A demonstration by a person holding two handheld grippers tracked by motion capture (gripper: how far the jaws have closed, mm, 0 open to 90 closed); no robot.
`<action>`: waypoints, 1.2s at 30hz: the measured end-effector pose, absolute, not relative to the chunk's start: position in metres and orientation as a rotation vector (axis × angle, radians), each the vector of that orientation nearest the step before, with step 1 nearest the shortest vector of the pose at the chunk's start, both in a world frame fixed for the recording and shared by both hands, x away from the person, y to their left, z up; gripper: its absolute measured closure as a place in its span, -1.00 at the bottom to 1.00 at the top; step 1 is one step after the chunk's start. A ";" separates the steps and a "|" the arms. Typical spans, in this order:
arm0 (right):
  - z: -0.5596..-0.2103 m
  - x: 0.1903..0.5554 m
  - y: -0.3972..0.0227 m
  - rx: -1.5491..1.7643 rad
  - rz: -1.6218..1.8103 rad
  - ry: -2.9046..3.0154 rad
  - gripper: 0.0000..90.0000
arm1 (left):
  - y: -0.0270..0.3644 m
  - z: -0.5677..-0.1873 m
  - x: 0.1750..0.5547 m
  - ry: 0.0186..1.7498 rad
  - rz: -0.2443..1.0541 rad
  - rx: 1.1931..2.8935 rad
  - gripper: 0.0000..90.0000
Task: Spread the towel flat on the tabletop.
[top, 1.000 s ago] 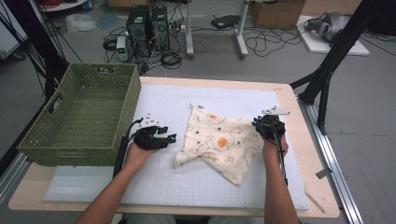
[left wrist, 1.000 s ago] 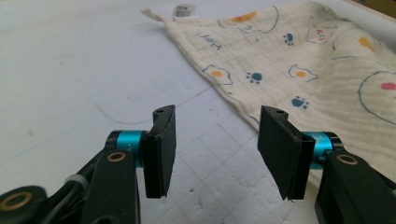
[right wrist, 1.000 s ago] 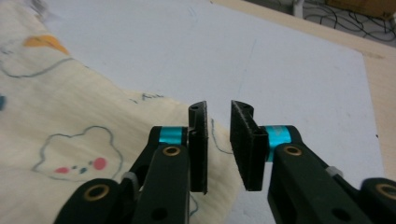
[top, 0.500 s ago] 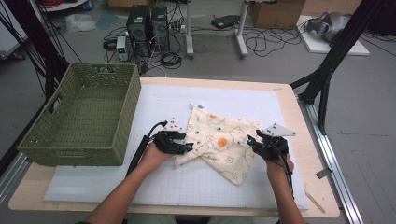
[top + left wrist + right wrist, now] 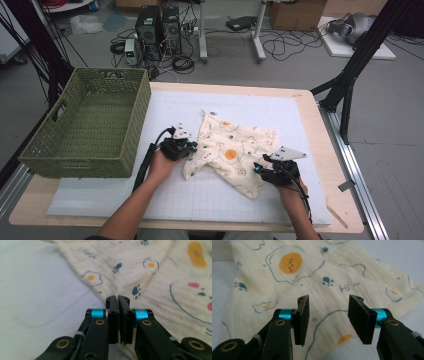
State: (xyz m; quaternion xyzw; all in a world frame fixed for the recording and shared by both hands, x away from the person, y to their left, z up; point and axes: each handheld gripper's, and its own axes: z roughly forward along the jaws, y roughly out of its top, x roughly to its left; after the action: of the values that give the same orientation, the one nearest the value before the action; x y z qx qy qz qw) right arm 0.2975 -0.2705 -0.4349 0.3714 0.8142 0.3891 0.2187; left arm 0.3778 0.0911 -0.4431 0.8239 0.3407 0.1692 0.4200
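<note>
between shut jaws, cloth (image 5: 160, 277) edge

One word can be read: "Hi", printed in dark blue script on the cream cloth (image 5: 342, 287) with fried-egg and paw-print pictures, seen in the right gripper view just beside a blue paw print. No other lettering is legible.

Lab/test-rig setup: wooden table (image 5: 320, 150) with a white grid mat (image 5: 165, 200) inside a black metal frame (image 5: 355, 65), desktop PC towers (image 5: 159, 25) and loose cables (image 5: 280, 47) on the bare grey floor (image 5: 390, 125), cardboard box (image 5: 295, 12) at the back.
</note>
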 end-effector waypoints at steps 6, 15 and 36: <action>-0.440 0.306 -0.253 1.021 1.115 2.307 0.05 | 0.128 -0.439 0.379 0.973 0.483 2.011 0.92; -0.449 0.322 -0.233 1.025 1.100 2.388 0.64 | 0.135 -0.442 0.378 0.994 0.515 1.965 0.92; -0.444 0.347 -0.252 1.084 0.824 2.131 0.50 | 0.128 -0.439 0.374 0.964 0.514 1.914 0.25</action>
State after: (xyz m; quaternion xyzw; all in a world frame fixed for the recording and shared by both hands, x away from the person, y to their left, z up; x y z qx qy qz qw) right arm 0.3470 -0.2525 -0.4438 0.4088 0.8035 0.3105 0.3015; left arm 0.3742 0.1282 -0.4386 0.7747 0.3904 0.2079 0.4519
